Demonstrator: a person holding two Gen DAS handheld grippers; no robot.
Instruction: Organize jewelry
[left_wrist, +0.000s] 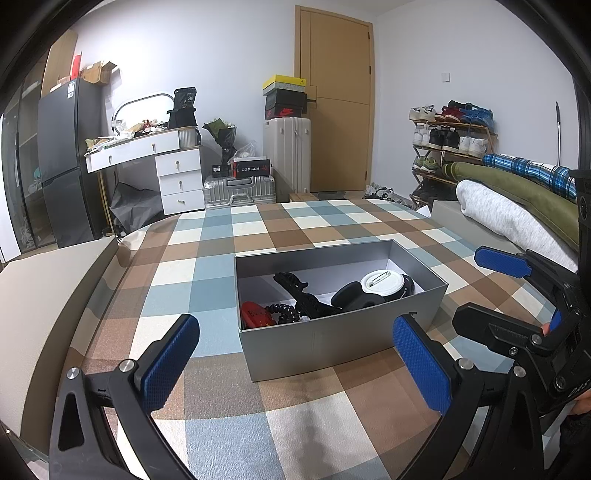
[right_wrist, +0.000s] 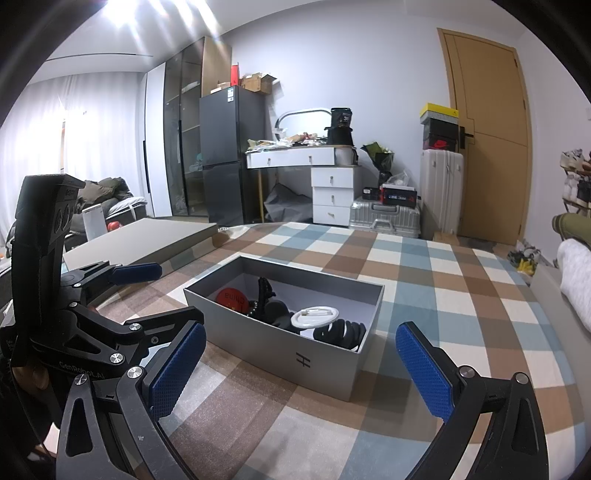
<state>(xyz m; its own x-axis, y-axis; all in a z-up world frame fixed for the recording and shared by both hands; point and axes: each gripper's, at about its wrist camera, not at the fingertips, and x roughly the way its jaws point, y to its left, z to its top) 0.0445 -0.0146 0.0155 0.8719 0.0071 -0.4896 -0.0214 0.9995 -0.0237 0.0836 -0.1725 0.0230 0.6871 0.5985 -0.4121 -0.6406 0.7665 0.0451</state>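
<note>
- Presently, the grey box (left_wrist: 343, 332) sits open on the checked bed cover (left_wrist: 229, 435), holding a red round piece (left_wrist: 255, 314), black bead string (left_wrist: 286, 312), black clip (left_wrist: 306, 299) and white round lid (left_wrist: 382, 284), gathered inside so nothing strays.
- Left claw (left_wrist: 295, 369): fingers apart, empty, just short of the box's near wall.
- Right claw (right_wrist: 301, 369): fingers apart, empty, near the box corner; judged poised for either reaching in.

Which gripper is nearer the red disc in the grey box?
Left, judging by position. The red disc lies at the box end facing the left gripper. The right gripper faces the other end, by the white round badge. Both hover open, short of the grey box.
</note>
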